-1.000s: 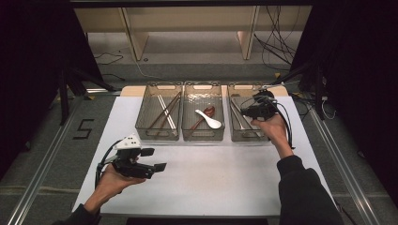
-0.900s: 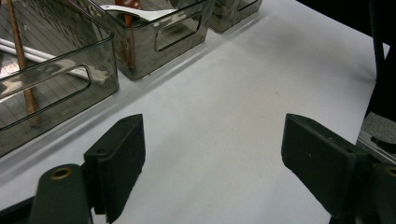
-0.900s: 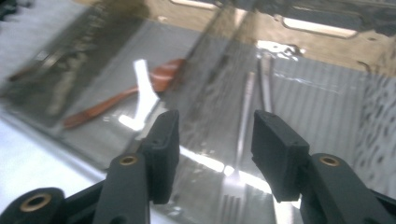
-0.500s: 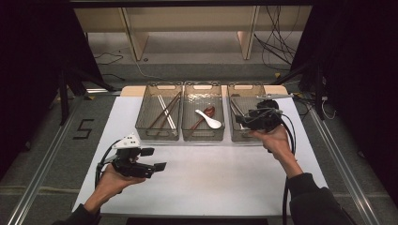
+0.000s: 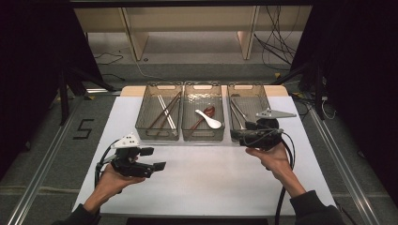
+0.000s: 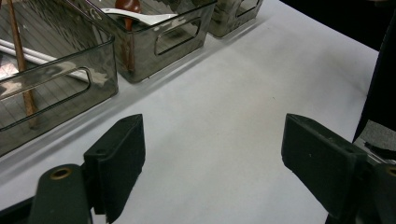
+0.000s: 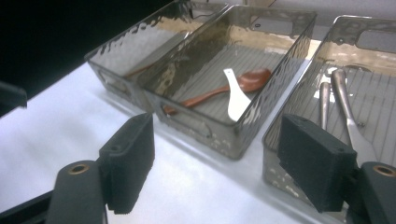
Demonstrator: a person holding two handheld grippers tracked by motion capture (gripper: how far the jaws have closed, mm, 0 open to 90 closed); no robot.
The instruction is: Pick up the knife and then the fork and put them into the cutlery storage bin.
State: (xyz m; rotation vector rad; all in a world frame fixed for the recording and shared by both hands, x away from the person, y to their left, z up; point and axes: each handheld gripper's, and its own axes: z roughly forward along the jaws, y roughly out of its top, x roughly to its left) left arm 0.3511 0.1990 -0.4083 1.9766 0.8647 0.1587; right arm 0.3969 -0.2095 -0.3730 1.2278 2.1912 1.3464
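Our right gripper has just been opening, nothing between its jaws, at the near edge of the right bin. The metal cutlery (lengthwise) lies just ahead; our left gripper gapes empty.

Two black hand-held tongs, dark sleeves behind them.
Left tongs and right tongs: black bodies, each topped by a pale grey three-cornered plate, each trailing a black cable back past the wrist. Jaws square and blocky, faced with matte black foam pads; a brass-ringed screw hole at the base of each jaw arm. Dark long sleeves behind both.
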